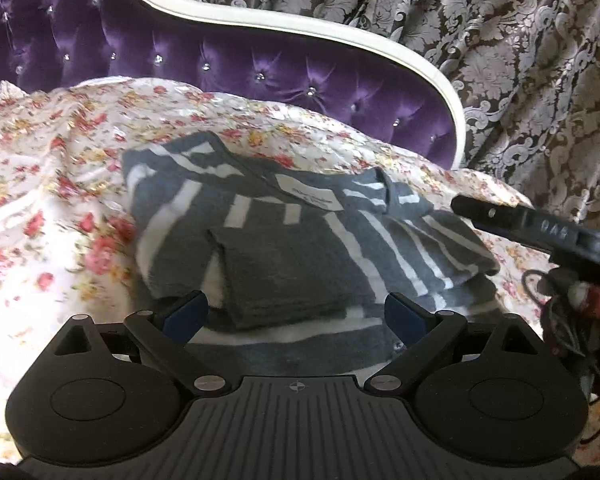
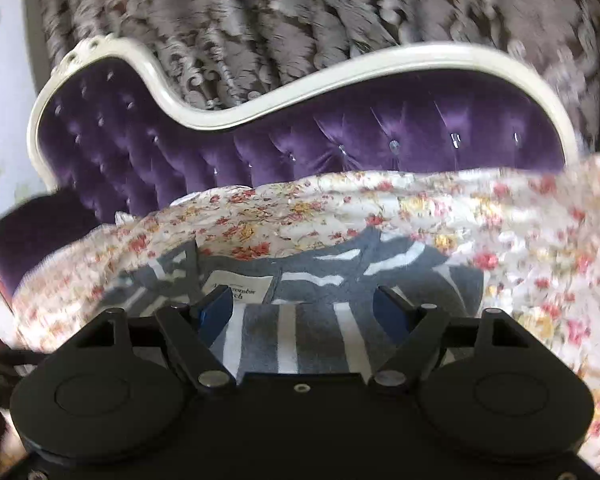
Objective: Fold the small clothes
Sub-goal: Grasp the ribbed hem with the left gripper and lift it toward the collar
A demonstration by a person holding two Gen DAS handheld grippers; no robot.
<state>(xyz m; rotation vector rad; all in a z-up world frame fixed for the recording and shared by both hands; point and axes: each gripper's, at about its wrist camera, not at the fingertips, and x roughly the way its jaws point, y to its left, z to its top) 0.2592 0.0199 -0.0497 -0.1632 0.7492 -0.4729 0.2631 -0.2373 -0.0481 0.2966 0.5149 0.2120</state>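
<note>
Through the left wrist camera I see my left gripper [image 1: 296, 312] with its blue-padded fingers [image 1: 184, 312] spread wide, released and grasping nothing. Just beyond them lies the sweater [image 1: 300, 240], grey with white stripes, folded into a compact bundle on the flowered bedspread [image 1: 60, 200]. A white label [image 1: 310, 196] shows at its far side. The right gripper [image 1: 540, 232] reaches in from the right edge, above the sweater's right end; from here I cannot tell how its fingers stand. Behind the bed rises the purple tufted headboard [image 1: 240, 64], and behind that a patterned curtain [image 1: 500, 60].

Through the right wrist camera my right gripper [image 2: 304, 312] is also released, fingers apart, low over the sweater [image 2: 292, 332], whose label [image 2: 246, 286] sits by the left finger. The bedspread [image 2: 520, 240] rises on the right.
</note>
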